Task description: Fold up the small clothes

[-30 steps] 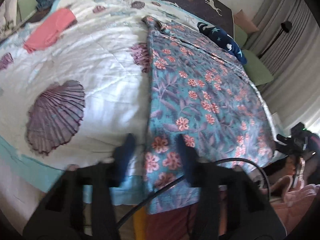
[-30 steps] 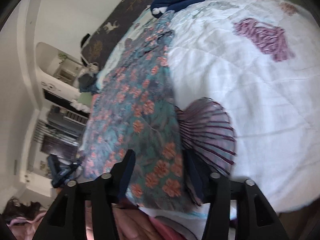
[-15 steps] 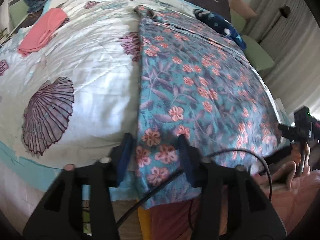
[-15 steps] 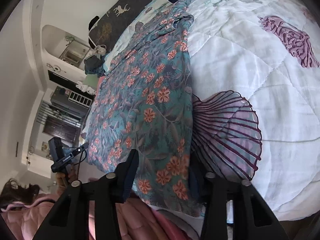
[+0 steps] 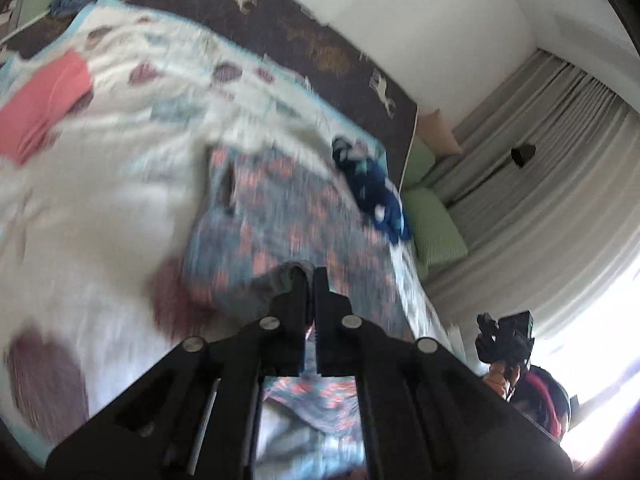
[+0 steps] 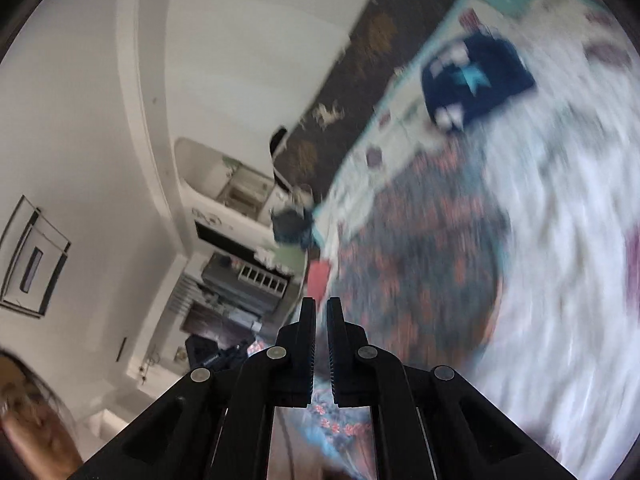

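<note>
A teal garment with orange flowers (image 5: 280, 208) lies lengthwise on the white shell-print quilt (image 5: 100, 200); both views are blurred. My left gripper (image 5: 309, 276) is shut on the garment's near edge, with a fold bunched at its fingertips and cloth hanging below the jaws. In the right wrist view the same floral garment (image 6: 420, 248) stretches away on the quilt (image 6: 560, 240). My right gripper (image 6: 320, 306) is shut on its other near corner, with floral cloth showing between and under the fingers. Both near corners are lifted off the bed.
A navy star-print garment (image 5: 376, 196) (image 6: 476, 76) lies beyond the floral one. A pink garment (image 5: 44, 100) sits far left on the quilt. A dark animal-print cover (image 5: 320, 40) lines the far edge. Green cushions (image 5: 436, 224) and curtains (image 5: 540, 180) stand right; shelves (image 6: 248, 280) left.
Both grippers have gone from open astride the garment's near hem to shut on it. Both have risen and swung forward, lifting the hem off the bed.
</note>
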